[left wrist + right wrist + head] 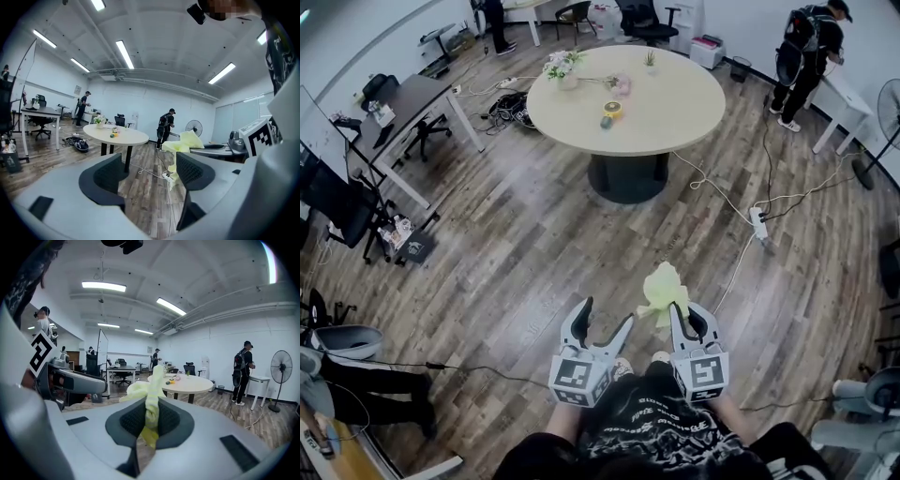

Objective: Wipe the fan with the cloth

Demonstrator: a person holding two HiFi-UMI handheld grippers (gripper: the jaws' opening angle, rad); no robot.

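My right gripper (682, 313) is shut on a pale yellow cloth (663, 290), which bunches up above its fingertips. In the right gripper view the cloth (149, 391) is pinched between the two dark pads (125, 420) and sticks out both ends. My left gripper (606, 316) is just left of it, open and empty; in its own view the gripper (151, 172) has bare floor between its jaws and the cloth (187, 142) beside its right jaw. A standing fan (889, 111) is at the far right of the room, also seen small in both gripper views (193, 127) (281, 366).
A round beige table (675, 112) with small items stands ahead across the wooden floor. A power strip (758, 223) and cables trail right of it. A person (806, 56) stands at a white desk near the fan. Desks and chairs (412, 103) fill the left side.
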